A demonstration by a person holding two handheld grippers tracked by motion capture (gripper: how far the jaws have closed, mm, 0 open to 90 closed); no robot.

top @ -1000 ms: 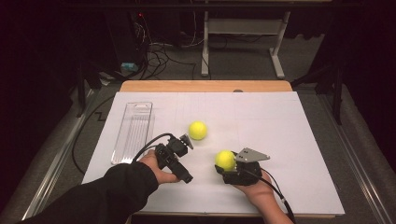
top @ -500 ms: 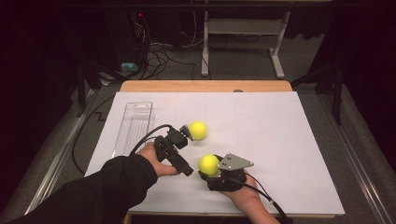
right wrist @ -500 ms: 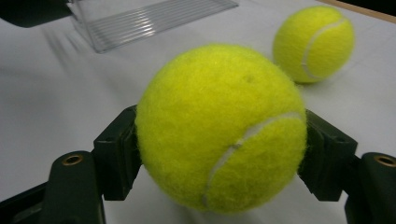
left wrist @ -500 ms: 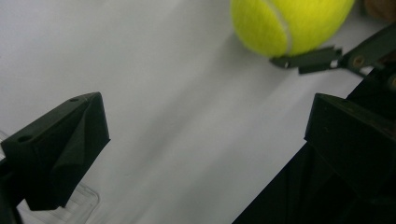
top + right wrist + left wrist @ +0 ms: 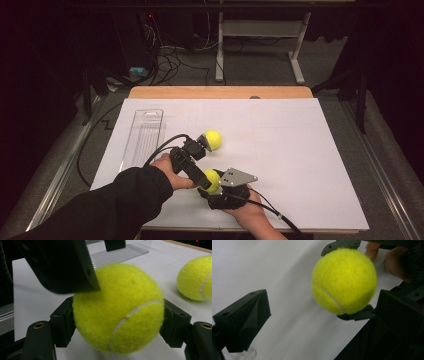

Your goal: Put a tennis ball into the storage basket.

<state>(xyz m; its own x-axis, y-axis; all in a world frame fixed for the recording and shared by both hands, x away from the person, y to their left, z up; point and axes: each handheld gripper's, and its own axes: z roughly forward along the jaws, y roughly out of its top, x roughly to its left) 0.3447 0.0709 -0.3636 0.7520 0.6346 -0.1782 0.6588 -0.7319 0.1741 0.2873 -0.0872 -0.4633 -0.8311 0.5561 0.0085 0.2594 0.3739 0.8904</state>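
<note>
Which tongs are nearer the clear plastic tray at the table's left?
Left. The left tongs sit just right of the tray; the right tongs are farther right and closer to the person, gripping a tennis ball.

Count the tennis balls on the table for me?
2: one ball clamped in the right gripper near the front edge, the other ball loose on the table, mid-sheet.

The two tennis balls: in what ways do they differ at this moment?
The near tennis ball is clamped in the right gripper, lifted off the white sheet. The far tennis ball lies free on the sheet, ungripped, near the left gripper. Both are yellow-green with a pale seam.
</note>
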